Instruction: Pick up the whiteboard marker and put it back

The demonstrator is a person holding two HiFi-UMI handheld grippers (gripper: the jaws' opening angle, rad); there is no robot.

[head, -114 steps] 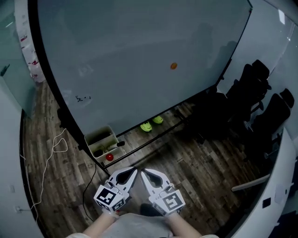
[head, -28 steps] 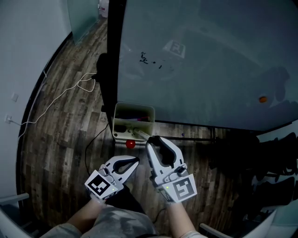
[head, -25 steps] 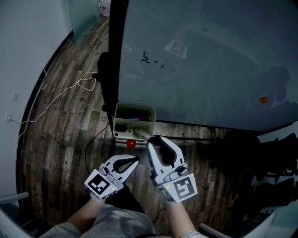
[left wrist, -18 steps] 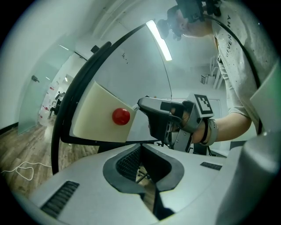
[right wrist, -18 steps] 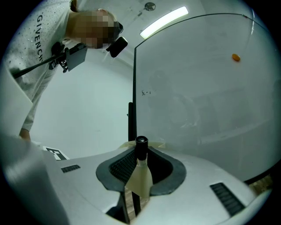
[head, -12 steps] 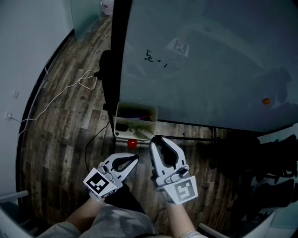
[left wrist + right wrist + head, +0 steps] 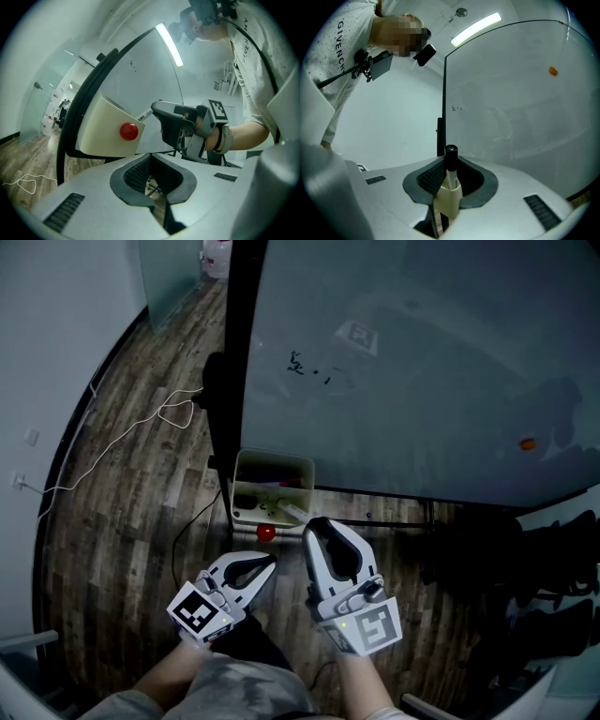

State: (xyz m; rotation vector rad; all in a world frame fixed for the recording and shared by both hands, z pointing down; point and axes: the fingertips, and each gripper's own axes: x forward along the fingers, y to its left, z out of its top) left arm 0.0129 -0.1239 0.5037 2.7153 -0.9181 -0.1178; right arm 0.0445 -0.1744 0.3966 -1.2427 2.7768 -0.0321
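A cream tray (image 7: 246, 486) hangs at the whiteboard's lower left corner. The whiteboard marker (image 7: 292, 513), white with a black cap (image 7: 450, 152), sticks out of the tray's near corner. My right gripper (image 7: 314, 524) is at that corner, shut on the marker, which stands between its pads in the right gripper view (image 7: 449, 165). The left gripper view shows the marker (image 7: 144, 115) running from the tray (image 7: 101, 131) to the right gripper's tips (image 7: 157, 107). My left gripper (image 7: 270, 563) hangs just below the tray, shut and holding nothing (image 7: 151, 159).
A red magnet (image 7: 266, 532) sits on the tray's front. The whiteboard (image 7: 422, 352) carries a small orange magnet (image 7: 528, 443) and a few marks. Its black stand post (image 7: 230, 381) rises left of the tray. A white cable (image 7: 141, 437) lies on the wood floor; dark chairs (image 7: 562, 615) stand at right.
Since several seconds ago both grippers have come up close to the tray. Over the last second the right jaws narrowed onto the marker. The left gripper stayed where it was.
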